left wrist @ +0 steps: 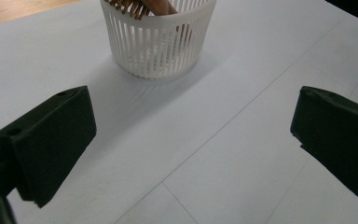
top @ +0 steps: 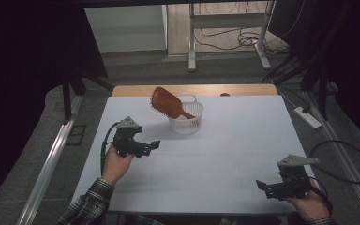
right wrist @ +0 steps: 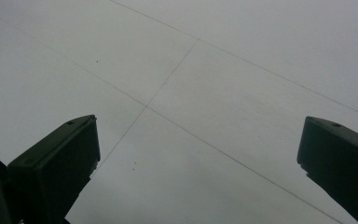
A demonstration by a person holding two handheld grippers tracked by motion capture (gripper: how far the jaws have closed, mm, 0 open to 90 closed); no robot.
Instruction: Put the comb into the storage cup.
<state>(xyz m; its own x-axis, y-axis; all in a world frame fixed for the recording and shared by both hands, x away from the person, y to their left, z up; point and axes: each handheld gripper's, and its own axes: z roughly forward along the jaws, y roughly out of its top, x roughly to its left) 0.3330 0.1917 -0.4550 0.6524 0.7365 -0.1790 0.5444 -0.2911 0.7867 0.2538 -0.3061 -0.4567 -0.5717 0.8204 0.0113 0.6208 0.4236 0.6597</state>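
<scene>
Over at the far middle of the white table point(top: 225, 154) sits a white slatted basket point(top: 186, 117), and a brown wooden hairbrush point(top: 166, 103) leans in it, handle down inside, paddle head tipped up and out over the left rim. In the left gripper view the basket's ribbed wall point(left wrist: 158, 42) is right ahead, bristles just peeking over its top edge. No brand, label or lettering can be read on brush, basket or tools. The left gripper point(top: 151, 146) hovers near the basket, to its left and nearer the person, jaws spread wide, nothing between them. The right gripper point(top: 262, 185) sits well apart at the near right corner, jaws likewise released and empty over bare tabletop point(right wrist: 200, 93).
</scene>
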